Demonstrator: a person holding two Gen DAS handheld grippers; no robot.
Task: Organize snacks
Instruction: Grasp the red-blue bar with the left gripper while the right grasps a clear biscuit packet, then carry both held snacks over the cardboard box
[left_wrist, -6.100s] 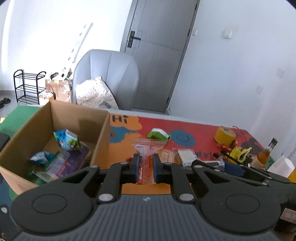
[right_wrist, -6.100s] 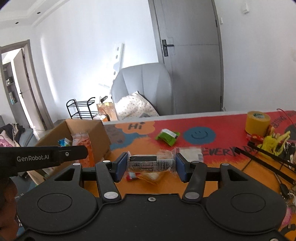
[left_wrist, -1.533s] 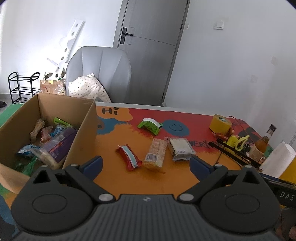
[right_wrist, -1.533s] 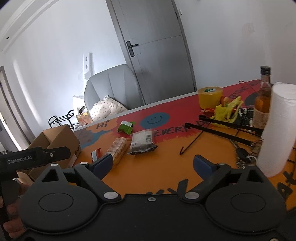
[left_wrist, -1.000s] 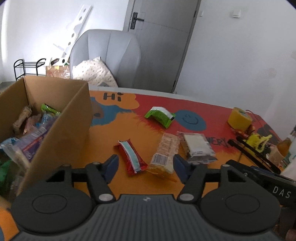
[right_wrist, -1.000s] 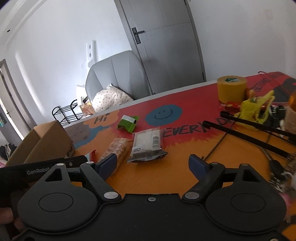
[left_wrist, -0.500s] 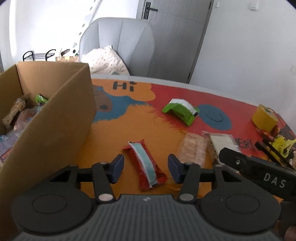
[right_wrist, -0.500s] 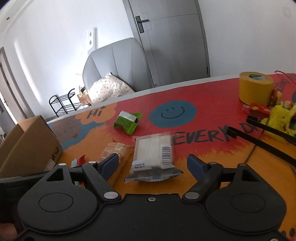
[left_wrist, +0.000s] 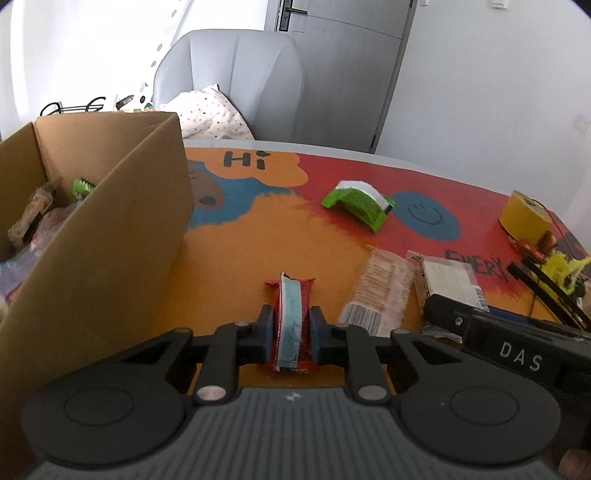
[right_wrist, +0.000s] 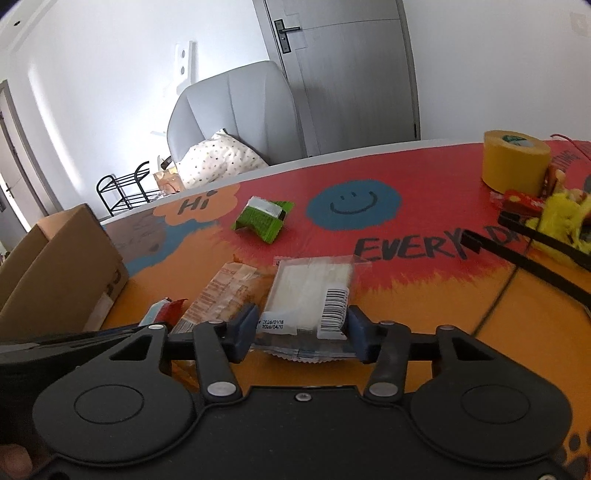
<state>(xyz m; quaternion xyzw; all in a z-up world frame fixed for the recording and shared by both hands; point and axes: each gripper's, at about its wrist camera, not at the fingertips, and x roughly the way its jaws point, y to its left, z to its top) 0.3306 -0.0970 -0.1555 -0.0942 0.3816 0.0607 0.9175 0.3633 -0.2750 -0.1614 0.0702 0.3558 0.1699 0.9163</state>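
Orange and red paint is covering the desk (right_wrist: 424, 306) I am working over, with a blue smiley face and the words "Hi" and "EVERY" lettered across it. My left gripper (left_wrist: 289, 334) is pressing its blue pads on both sides of a red snack bar with a pale blue stripe (left_wrist: 290, 321), its jaws having just been closing, and the bar is lying flat on the orange part of the desk. My right gripper (right_wrist: 301, 334) has also just been closing, and its pads are now touching the two edges of a clear packet of white biscuits (right_wrist: 308, 295), which is resting on the desk too. Just beside that packet, touching its left edge, a tan packet of crackers (right_wrist: 221, 291) is lying between my two grippers. Farther back a green packet (right_wrist: 264, 218) is sitting alone near the smiley.

To my left a cardboard box (left_wrist: 110, 236) is standing open on the desk with several snacks already inside. On the far right a yellow roll of tape (right_wrist: 515, 166) is standing near some black rods and a yellow tangle I cannot make out. Behind the desk a grey armchair (right_wrist: 236, 114) is holding a dotted pillow (right_wrist: 218, 158), a grey door (right_wrist: 343, 70) is shut in the white wall, and a black wire rack (right_wrist: 125, 188) is standing on the floor.
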